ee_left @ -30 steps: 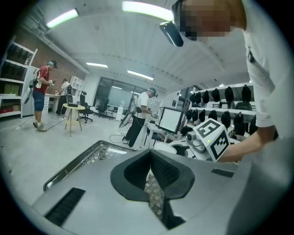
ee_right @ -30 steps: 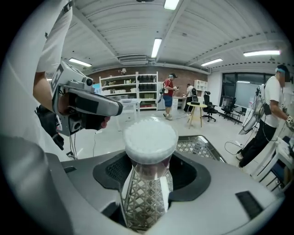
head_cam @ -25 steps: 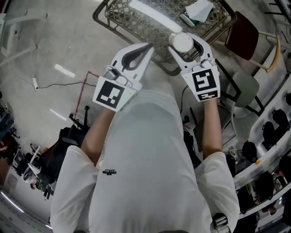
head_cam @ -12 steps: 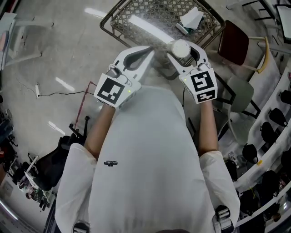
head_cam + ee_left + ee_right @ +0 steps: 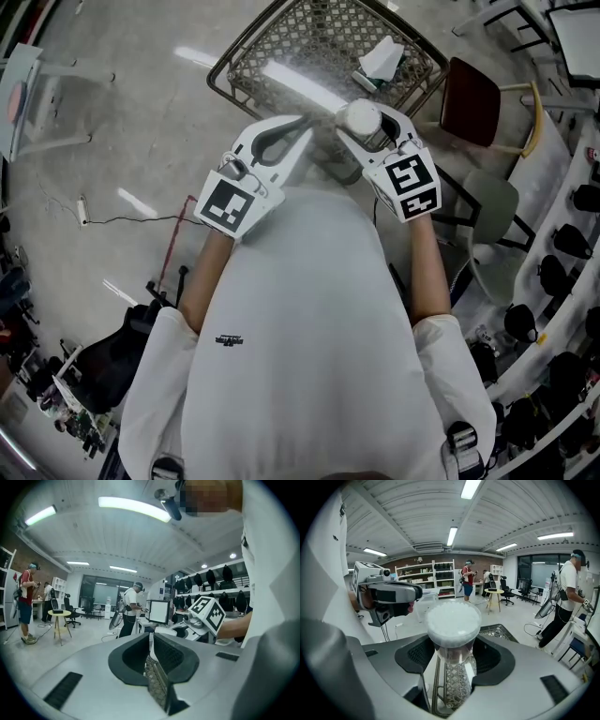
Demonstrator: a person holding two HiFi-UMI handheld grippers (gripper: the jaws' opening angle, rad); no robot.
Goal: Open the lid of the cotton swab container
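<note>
The cotton swab container [image 5: 453, 623] is a small clear round tub packed with white swabs, its lid on top. My right gripper [image 5: 452, 663] is shut on its lower body and holds it upright. From the head view the container [image 5: 359, 116] shows as a white disc between the right gripper's [image 5: 364, 129] jaws, above the near edge of a wire mesh table. My left gripper [image 5: 302, 129] sits just left of it, apart from it, shut with nothing between its jaws. In the left gripper view its closed fingertips [image 5: 151, 644] point toward the right gripper [image 5: 187, 629].
The wire mesh table [image 5: 281, 42] carries a white tissue packet [image 5: 382, 58]. A dark red chair [image 5: 472, 101] and a grey-green chair [image 5: 494, 202] stand at the right. A cable [image 5: 122, 221] runs across the floor at the left. People stand in the background.
Both grippers have drifted slightly up and left in the head view as the camera shifted. The container stays held in the right gripper and the left stays shut.
</note>
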